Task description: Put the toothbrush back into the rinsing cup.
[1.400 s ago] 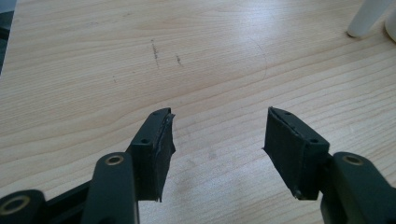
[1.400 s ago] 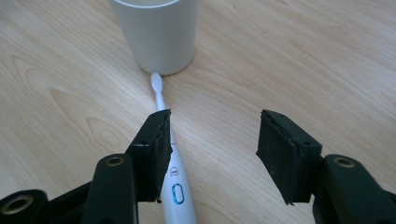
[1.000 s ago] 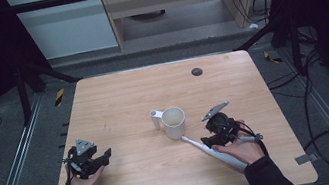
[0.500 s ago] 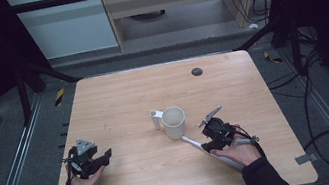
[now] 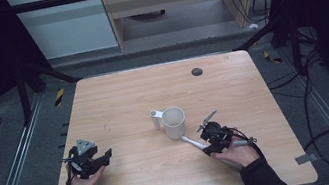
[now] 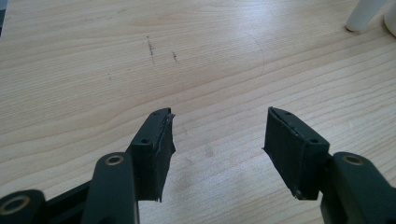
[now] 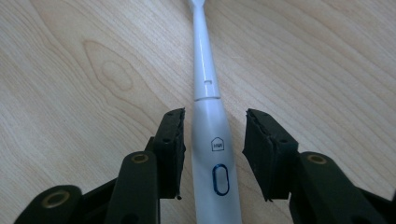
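While nothing lies between its jaws, left tool (image 5: pixel 97 160) held low over bare worktop (image 5: pixel 119 105) at near left edge, jaws spread wide, pads (image 6: pixel 159 144) clear of wood. Parked, by the look of it, so as not to crowd the work on the other side. Faint scuff marks on the grain ahead of it in the left gripper view.

Moving right: white mug (image 5: pixel 174 122) upright near worktop centre, handle turned to the left. Likely the place the brush is meant for, hence mouth up and unobstructed.

Just right of mug: electric toothbrush (image 7: pixel 211 140), white, lying flat on worktop, head end pointing toward mug base, handle end running back under the person's right hand (image 5: pixel 236 154). Blue-ringed button facing up.

Right tool (image 5: pixel 207 143) lowered astride the handle, aligned along the brush's length. Jaws have just been closing, handle between them. In the right gripper view, left pad about touching the handle's side, right pad with a visible gap; not yet pinching, so counted as spread around the brush rather than gripping. Grip set on the thick body just behind the neck joint, probably for balance on lifting.

Small dark disc (image 5: pixel 196 72) at far side of worktop, well apart from everything.
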